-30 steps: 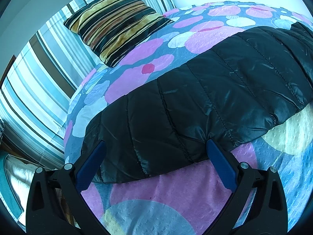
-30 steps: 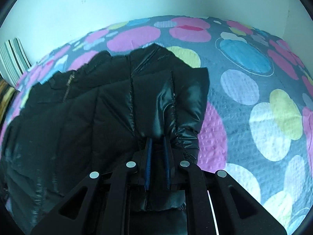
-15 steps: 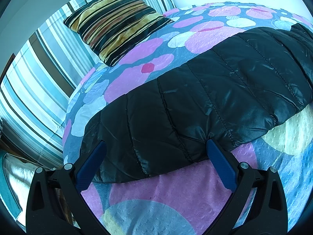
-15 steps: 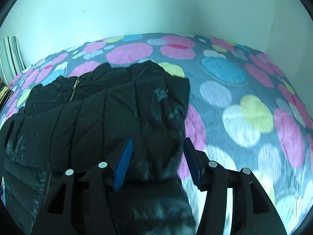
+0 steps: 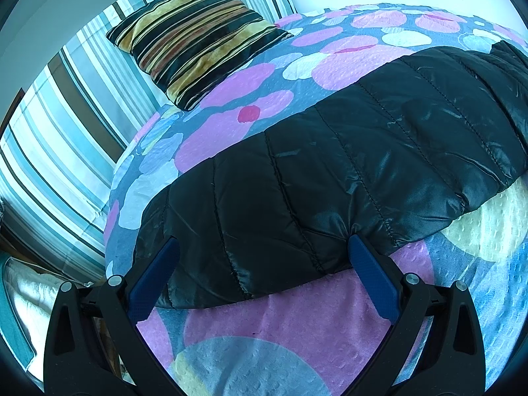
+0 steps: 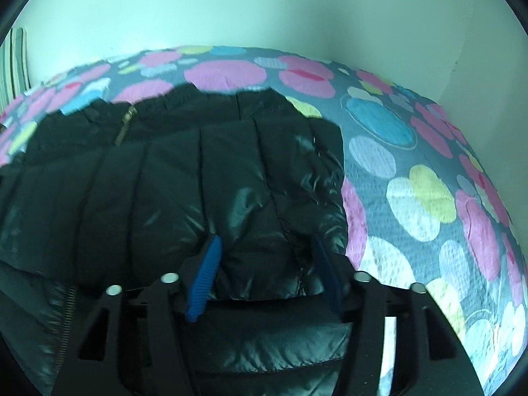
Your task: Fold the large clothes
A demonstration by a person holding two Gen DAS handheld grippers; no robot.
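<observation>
1. Jaws: my right gripper is opening, padding between its pads unpressed; left gripper wide, empty.
2. Black jacket lies on bed, near striped pillow.
3. Fold released; next, regrasp an edge.

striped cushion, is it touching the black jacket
Apart. The left wrist view shows the striped cushion at the head of the bed, with a wide band of dotted bedspread showing between it and the black jacket.
</observation>
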